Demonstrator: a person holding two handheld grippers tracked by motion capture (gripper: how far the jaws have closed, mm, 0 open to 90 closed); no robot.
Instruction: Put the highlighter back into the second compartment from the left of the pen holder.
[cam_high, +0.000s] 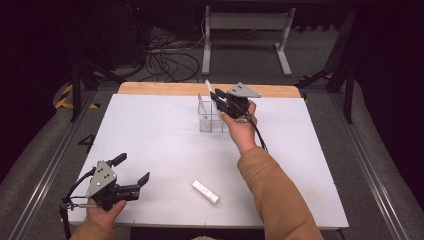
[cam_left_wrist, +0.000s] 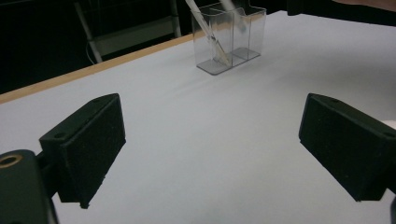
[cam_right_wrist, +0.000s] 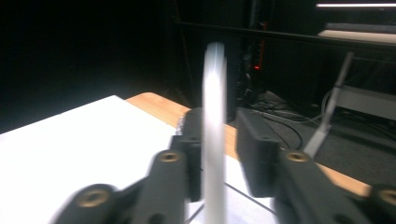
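Fingers of right gripper (cam_right_wrist: 219, 154) loosely flank a slim white tube (cam_right_wrist: 215, 116); left gripper (cam_left_wrist: 215, 149) spread.

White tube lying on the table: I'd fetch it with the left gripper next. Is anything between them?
Nothing visible. Only bare table separates the open left gripper from the white tube.

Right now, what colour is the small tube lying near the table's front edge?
White; the tube shows best in the high view.
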